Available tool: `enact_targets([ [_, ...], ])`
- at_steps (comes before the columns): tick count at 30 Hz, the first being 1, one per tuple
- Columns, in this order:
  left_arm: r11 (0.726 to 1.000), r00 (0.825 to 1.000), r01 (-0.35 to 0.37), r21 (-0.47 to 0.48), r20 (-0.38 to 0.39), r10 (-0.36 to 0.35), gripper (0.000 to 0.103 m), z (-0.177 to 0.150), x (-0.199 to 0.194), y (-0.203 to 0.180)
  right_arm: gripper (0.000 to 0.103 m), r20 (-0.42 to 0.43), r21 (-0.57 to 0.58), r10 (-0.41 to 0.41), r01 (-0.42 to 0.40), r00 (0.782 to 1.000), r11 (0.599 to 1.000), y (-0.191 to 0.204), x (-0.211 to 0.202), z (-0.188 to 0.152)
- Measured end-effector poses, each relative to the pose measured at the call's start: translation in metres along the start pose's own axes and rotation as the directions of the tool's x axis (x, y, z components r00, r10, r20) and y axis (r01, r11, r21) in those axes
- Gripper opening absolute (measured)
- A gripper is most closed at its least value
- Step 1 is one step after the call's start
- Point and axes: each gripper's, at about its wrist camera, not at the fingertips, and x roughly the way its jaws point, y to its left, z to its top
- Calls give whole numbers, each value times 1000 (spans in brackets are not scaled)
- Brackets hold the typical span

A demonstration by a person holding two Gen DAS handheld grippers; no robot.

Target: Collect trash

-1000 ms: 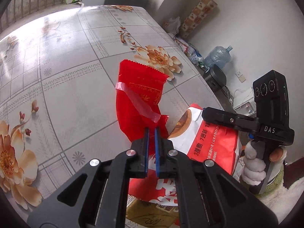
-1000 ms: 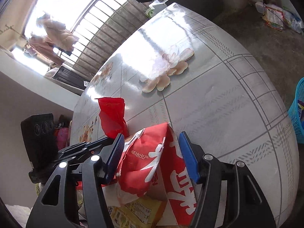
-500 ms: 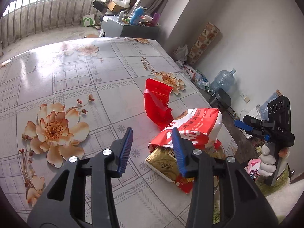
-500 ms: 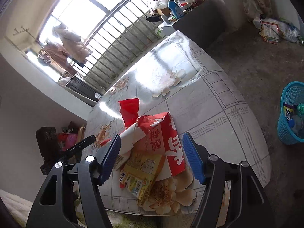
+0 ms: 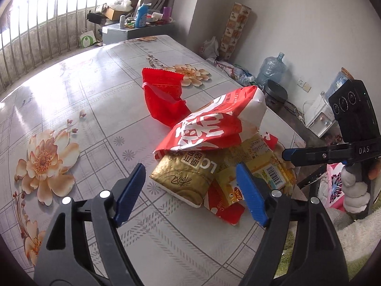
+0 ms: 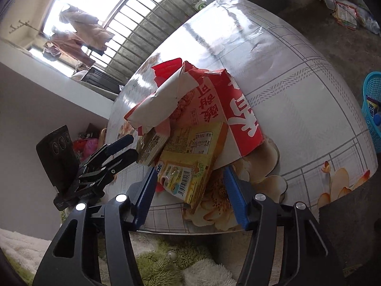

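Floral-patterned bench (image 5: 100,100) carried a heap of trash wrappers (image 5: 214,143) near its edge, left gripper (image 5: 190,188) just opened wide and empty, right gripper (image 6: 190,190) narrowing, unclamped, holding nothing.

Crumpled red, gold, yellow wrappers (image 5: 209,128) piled on table (image 5: 78,100)

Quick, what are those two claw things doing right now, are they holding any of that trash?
Left gripper: open, jaws have just been opening, nothing between them.
Right gripper: open, jaws have just been closing slightly, holding nothing.
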Motion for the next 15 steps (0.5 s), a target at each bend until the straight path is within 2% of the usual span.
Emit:
enact_targets([
  [6, 1000, 1000, -14, -9, -13, 14, 74, -1, 15, 2, 48, -24, 25, -15, 16, 1000, 1000, -1, 10, -2],
  [12, 1000, 1000, 5, -17, -11, -5, 74, -5, 20, 4, 40, -41, 34, -15, 16, 999, 999, -1, 13, -2],
  [15, 1000, 1000, -3, -6, 0, 3, 69, -5, 19, 3, 38, -48, 37, -12, 14, 999, 999, -1, 16, -1],
])
